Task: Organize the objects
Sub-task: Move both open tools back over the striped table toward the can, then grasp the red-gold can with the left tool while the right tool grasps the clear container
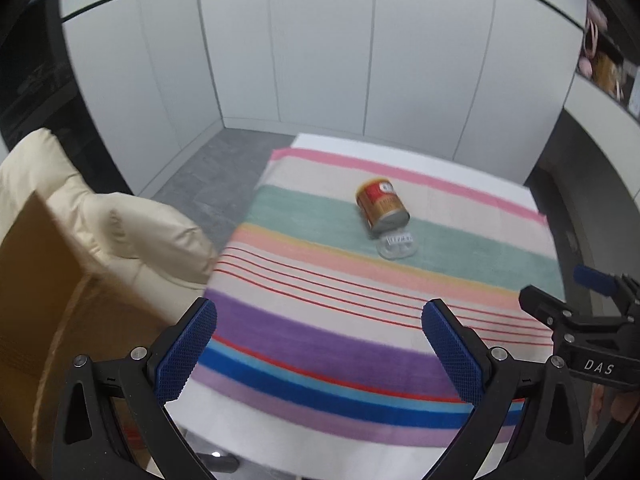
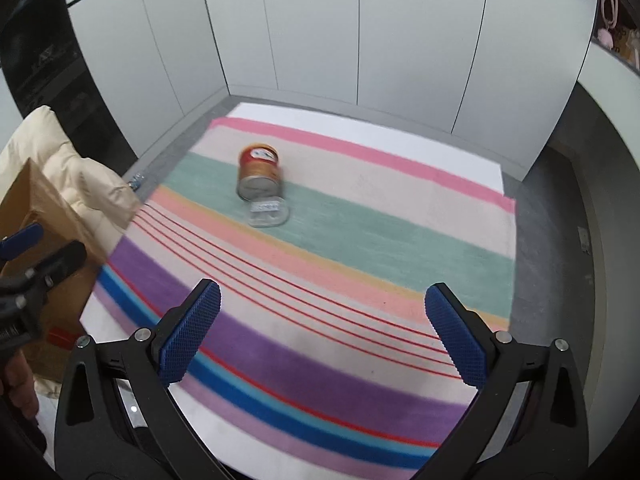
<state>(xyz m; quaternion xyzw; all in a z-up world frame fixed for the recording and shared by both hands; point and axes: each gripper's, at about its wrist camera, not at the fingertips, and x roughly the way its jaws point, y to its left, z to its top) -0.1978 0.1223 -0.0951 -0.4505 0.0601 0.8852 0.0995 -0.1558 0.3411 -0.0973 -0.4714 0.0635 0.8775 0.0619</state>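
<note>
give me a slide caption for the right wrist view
Open right tool above striped cloth; red-gold can lies tipped beside clear plastic piece.

Ahead of my blue-padded left gripper point(image 1: 319, 354): striped cloth point(image 1: 360, 344), pink, green, purple, blue; red-and-gold can point(image 1: 382, 206); clear jar point(image 1: 397, 245).

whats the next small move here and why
Probably bring the right tongs forward toward the can. Both tongs are open and empty, well short of it, and the can lies tipped on the striped cloth beside a small clear container.
</note>
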